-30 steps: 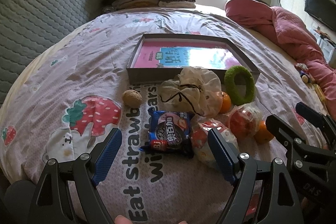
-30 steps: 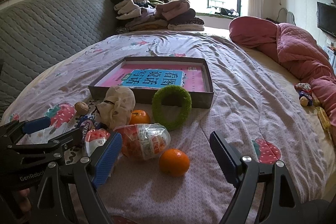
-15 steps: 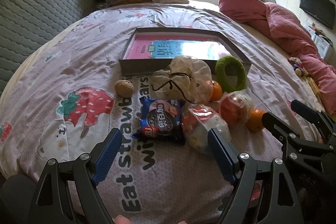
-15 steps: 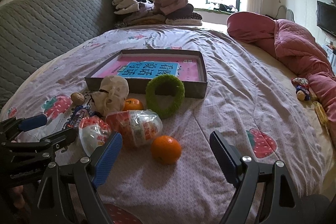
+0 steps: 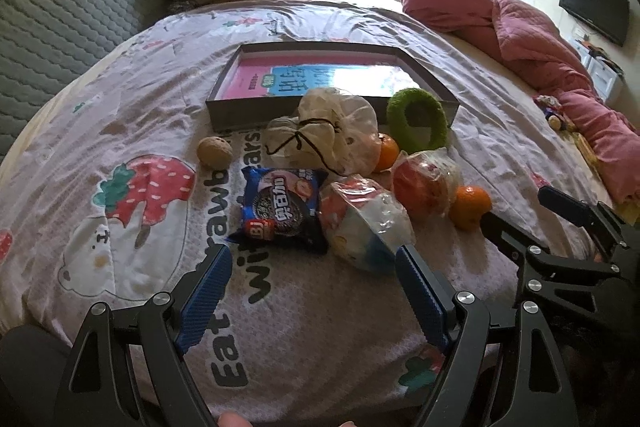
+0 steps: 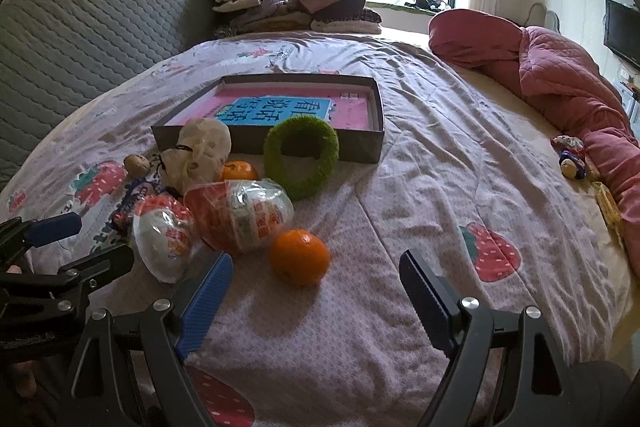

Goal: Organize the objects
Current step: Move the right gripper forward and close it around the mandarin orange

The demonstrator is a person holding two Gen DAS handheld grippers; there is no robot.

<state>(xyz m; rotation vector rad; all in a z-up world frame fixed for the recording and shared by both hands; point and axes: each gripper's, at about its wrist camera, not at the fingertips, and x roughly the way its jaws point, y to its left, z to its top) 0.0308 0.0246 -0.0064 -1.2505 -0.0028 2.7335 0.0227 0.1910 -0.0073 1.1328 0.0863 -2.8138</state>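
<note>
Strawberry-print bed [image 5: 132, 131]. Left gripper [image 5: 312, 291] and right gripper [image 6: 316, 291] spread wide, empty; orange [image 6: 299, 257] beside wrapped snack [image 6: 240, 215], likely to roll if nudged.

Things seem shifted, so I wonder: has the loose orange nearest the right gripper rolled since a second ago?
No. The orange still lies in front of the green ring, beside the wrapped packet; only the camera shifted.
</note>
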